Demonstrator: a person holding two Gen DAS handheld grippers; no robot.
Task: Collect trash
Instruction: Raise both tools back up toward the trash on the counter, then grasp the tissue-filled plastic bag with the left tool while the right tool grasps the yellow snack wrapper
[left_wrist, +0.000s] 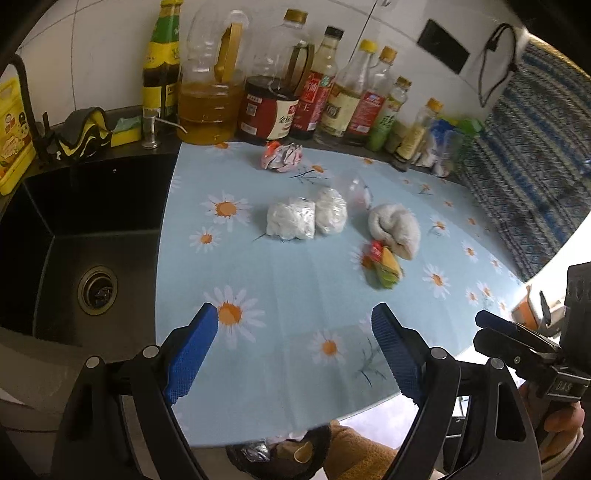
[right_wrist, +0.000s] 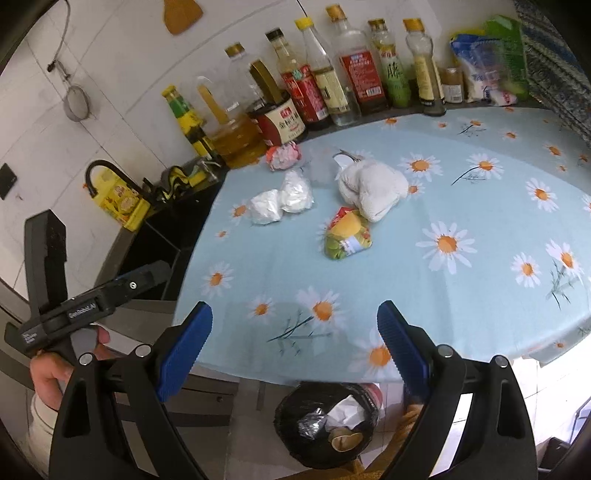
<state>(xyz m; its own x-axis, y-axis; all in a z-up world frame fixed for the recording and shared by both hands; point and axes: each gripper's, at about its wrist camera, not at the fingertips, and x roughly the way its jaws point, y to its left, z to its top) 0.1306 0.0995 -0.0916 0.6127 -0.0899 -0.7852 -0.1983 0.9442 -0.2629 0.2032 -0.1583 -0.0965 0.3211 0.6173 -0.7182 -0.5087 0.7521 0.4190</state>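
Below the near table edge, bin (right_wrist: 327, 424) already part-filled; on the cloth, wrappers (right_wrist: 347, 236), bagged wads (right_wrist: 280, 199) left; both grippers (left_wrist: 295, 350) (right_wrist: 295, 349) apart, empty.

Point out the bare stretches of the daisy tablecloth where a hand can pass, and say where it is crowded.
Free: the near strip of the tablecloth, in front of the colourful wrapper, and the right side beyond the white cloth. Crowded: the middle, around the two white bags, and the back edge along the row of bottles.
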